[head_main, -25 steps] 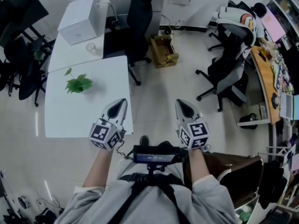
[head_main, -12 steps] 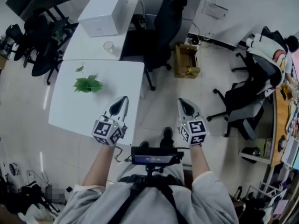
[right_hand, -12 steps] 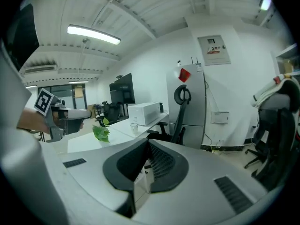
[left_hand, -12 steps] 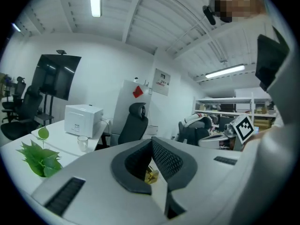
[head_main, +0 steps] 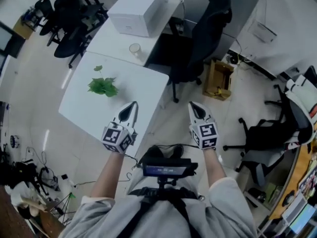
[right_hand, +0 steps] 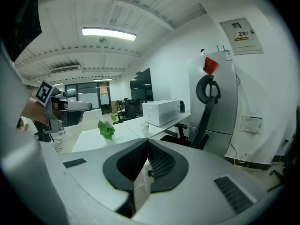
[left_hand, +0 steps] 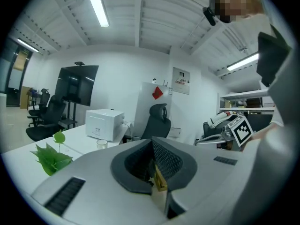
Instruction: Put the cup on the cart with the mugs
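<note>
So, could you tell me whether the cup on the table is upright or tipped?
Upright: the cup stands on its base, open rim facing up.

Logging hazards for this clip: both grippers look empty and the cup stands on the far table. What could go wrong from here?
1. The clear cup stands close to the edge of the far table, beside the white box; a bump from shut jaws could tip it off.
2. Reaching across the near table risks brushing the plant.
3. No cart shows, so the carry route is unknown.
</note>
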